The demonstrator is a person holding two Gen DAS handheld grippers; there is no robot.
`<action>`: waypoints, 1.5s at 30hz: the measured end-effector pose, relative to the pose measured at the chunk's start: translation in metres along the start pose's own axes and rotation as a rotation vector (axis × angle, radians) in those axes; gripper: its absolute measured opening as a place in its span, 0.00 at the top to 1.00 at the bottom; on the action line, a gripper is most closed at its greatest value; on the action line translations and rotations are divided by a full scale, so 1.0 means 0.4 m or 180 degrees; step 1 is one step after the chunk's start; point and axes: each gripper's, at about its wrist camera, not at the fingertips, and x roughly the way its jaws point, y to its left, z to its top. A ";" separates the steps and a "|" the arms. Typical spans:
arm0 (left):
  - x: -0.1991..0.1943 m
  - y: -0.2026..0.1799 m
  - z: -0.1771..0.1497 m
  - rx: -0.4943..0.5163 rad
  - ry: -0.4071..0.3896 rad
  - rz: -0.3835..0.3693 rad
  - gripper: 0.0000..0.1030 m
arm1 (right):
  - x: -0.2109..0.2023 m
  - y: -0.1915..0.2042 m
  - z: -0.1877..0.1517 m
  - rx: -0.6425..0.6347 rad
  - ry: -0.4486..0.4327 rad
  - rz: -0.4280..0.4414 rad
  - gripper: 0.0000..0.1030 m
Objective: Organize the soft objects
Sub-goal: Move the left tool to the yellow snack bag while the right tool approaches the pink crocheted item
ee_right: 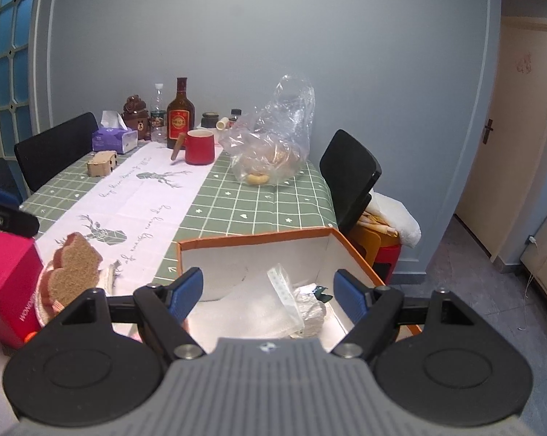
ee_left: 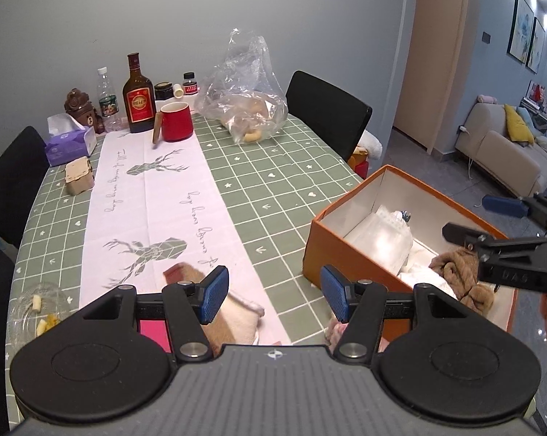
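Hovering over the orange box (ee_right: 258, 237), the right gripper (ee_right: 268, 292) gapes empty. At nine o'clock, the left gripper (ee_left: 273, 296) gapes empty too.

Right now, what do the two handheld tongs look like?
Both match: the left tongs and right tongs have black angular finger arms tipped with blue ribbed pads, silver pivot bolts, two round black discs, and a grey ribbed body bearing a small round emblem.

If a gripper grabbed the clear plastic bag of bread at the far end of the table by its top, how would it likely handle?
The clear plastic bag looks thin and crumpled, so it would probably collapse between the fingers. Its weight sits low in the bread, so it would likely hang and swing. The glossy film may slip.
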 end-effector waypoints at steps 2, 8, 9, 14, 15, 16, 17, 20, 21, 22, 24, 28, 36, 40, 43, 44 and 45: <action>-0.014 0.010 -0.018 -0.0002 -0.0004 -0.0003 0.33 | -0.017 0.007 0.003 0.0014 -0.0048 0.0046 0.24; -0.038 0.033 -0.086 -0.0074 0.0002 -0.0101 0.32 | -0.052 0.057 -0.006 -0.0137 -0.0110 0.0232 0.24; -0.039 0.035 -0.102 -0.0076 0.0006 -0.0108 0.32 | -0.055 0.069 -0.012 -0.0210 -0.0105 0.0251 0.24; -0.026 0.012 -0.196 0.0129 0.0027 -0.0031 0.32 | -0.059 0.122 -0.056 -0.0555 -0.0051 0.0258 0.24; -0.019 0.005 -0.217 0.0151 0.0050 -0.0047 0.32 | -0.058 0.127 -0.065 -0.0549 -0.0035 0.0287 0.25; -0.013 -0.002 -0.238 0.0159 0.0061 -0.0076 0.32 | -0.056 0.133 -0.072 -0.0535 -0.0012 0.0327 0.25; -0.007 -0.008 -0.257 0.0147 0.0064 -0.0112 0.32 | -0.053 0.140 -0.079 -0.0524 0.0019 0.0366 0.25; 0.011 -0.012 -0.304 0.0031 0.0027 -0.0180 0.31 | -0.045 0.168 -0.101 -0.0536 0.0063 0.0445 0.25; 0.016 -0.010 -0.316 -0.0032 0.0009 -0.0172 0.30 | -0.043 0.178 -0.107 -0.0542 0.0076 0.0467 0.25; 0.022 -0.005 -0.324 -0.0100 0.0000 -0.0145 0.29 | -0.038 0.190 -0.114 -0.0548 0.0089 0.0494 0.25; 0.030 0.008 -0.337 -0.0264 -0.0018 -0.0092 0.27 | -0.026 0.212 -0.124 -0.0549 0.0129 0.0554 0.25; 0.045 0.035 -0.375 -0.0588 -0.0046 -0.0100 0.25 | 0.002 0.250 -0.143 -0.0649 0.0186 0.0535 0.25; 0.105 0.050 -0.421 -0.1070 0.0163 -0.0253 0.24 | 0.059 0.275 -0.161 -0.0639 0.0352 0.0573 0.25; 0.130 0.062 -0.439 -0.1383 0.0176 -0.0231 0.20 | 0.084 0.282 -0.172 -0.0619 0.0431 0.0565 0.28; 0.140 0.061 -0.451 -0.1494 0.0131 -0.0177 0.18 | 0.100 0.291 -0.180 -0.0657 0.0488 0.0534 0.29; 0.142 0.060 -0.456 -0.1514 0.0104 -0.0177 0.16 | 0.106 0.293 -0.183 -0.0678 0.0508 0.0503 0.29; 0.143 0.059 -0.460 -0.1541 0.0082 -0.0182 0.16 | 0.111 0.295 -0.186 -0.0688 0.0528 0.0498 0.29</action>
